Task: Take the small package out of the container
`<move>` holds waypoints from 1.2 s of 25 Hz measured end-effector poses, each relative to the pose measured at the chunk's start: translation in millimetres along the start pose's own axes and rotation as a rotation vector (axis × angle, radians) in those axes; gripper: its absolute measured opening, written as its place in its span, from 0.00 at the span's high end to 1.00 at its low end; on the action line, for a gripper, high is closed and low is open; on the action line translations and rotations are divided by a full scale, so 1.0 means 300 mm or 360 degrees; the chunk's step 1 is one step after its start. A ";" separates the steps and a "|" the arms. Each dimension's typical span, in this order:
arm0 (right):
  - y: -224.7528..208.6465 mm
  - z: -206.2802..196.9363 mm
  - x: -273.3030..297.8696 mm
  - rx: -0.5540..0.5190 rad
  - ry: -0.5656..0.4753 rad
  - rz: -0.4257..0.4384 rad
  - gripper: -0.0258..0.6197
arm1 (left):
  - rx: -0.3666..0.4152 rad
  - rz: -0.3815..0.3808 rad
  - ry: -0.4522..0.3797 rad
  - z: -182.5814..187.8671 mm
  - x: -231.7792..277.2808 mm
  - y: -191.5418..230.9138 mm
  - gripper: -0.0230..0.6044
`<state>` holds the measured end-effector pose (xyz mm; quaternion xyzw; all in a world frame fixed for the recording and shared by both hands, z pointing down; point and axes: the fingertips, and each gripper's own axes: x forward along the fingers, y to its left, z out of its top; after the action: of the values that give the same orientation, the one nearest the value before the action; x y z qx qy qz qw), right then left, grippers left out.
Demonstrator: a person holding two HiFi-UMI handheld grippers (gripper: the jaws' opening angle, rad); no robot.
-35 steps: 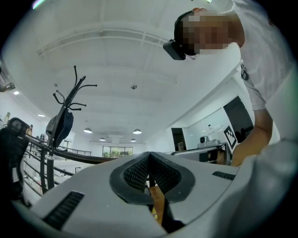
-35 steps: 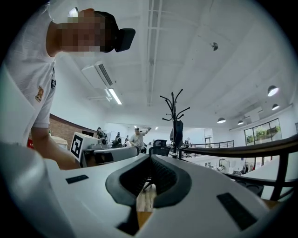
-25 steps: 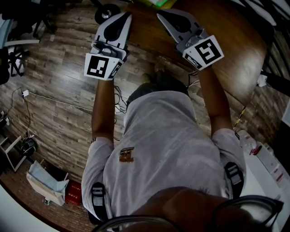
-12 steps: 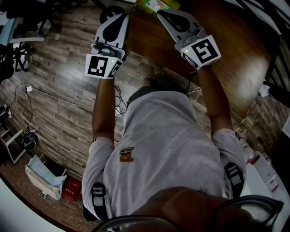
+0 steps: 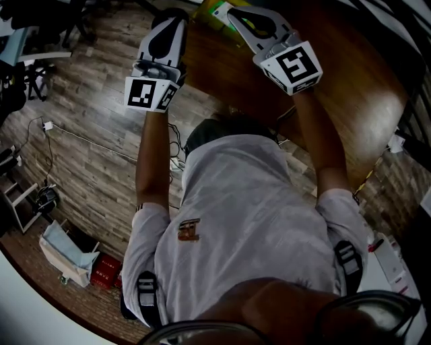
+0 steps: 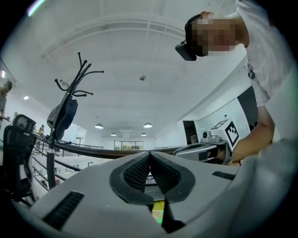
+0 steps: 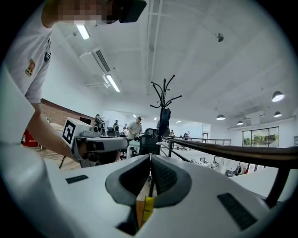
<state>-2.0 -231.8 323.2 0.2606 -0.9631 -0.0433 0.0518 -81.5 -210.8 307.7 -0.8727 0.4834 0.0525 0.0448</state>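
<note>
In the head view both grippers are held out in front of the person, over the near edge of a brown wooden table (image 5: 350,81). My left gripper (image 5: 175,13) is shut with nothing between its pads. My right gripper (image 5: 230,9) is shut too and holds nothing. Between their tips, at the top edge, lies a green and yellow thing (image 5: 217,9); I cannot tell whether it is the container or the package. The left gripper view shows the closed pads (image 6: 139,172) with a green-yellow patch (image 6: 158,214) below them. The right gripper view shows shut pads (image 7: 163,176) above a yellow and orange patch (image 7: 144,209).
Wood-plank floor (image 5: 81,155) with cables lies to the left of the table. A coat stand (image 7: 163,107) and an office chair (image 6: 18,139) stand further off. People move about in the background of the right gripper view. The table's railing-like rim (image 7: 242,153) crosses that view.
Both grippers have moved a little forward toward the table's far side. The green and yellow thing has come further into the head view. The jaws stay shut.
</note>
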 end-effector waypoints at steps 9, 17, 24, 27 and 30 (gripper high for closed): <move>-0.054 -0.068 0.137 -0.0014 0.0146 -0.0026 0.91 | -0.0008 -0.0029 0.0041 -0.048 0.049 0.112 0.93; -0.087 -0.125 0.245 -0.0021 0.0300 -0.0063 0.91 | -0.0040 -0.0113 0.0053 -0.092 0.095 0.188 0.93; -0.094 -0.195 0.314 -0.0041 0.0428 -0.0049 0.90 | -0.0054 -0.0167 0.0060 -0.114 0.120 0.239 0.93; -0.090 -0.225 0.338 -0.0015 0.0486 -0.0025 0.90 | -0.0063 -0.0181 0.0070 -0.126 0.129 0.257 0.93; -0.091 -0.262 0.346 0.0005 0.0541 -0.0001 0.90 | -0.0074 -0.0192 0.0083 -0.145 0.140 0.260 0.93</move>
<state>-67.9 -312.3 406.1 0.2646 -0.9404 0.0028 0.2136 -123.4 -292.9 342.9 -0.9021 0.4296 0.0380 0.0151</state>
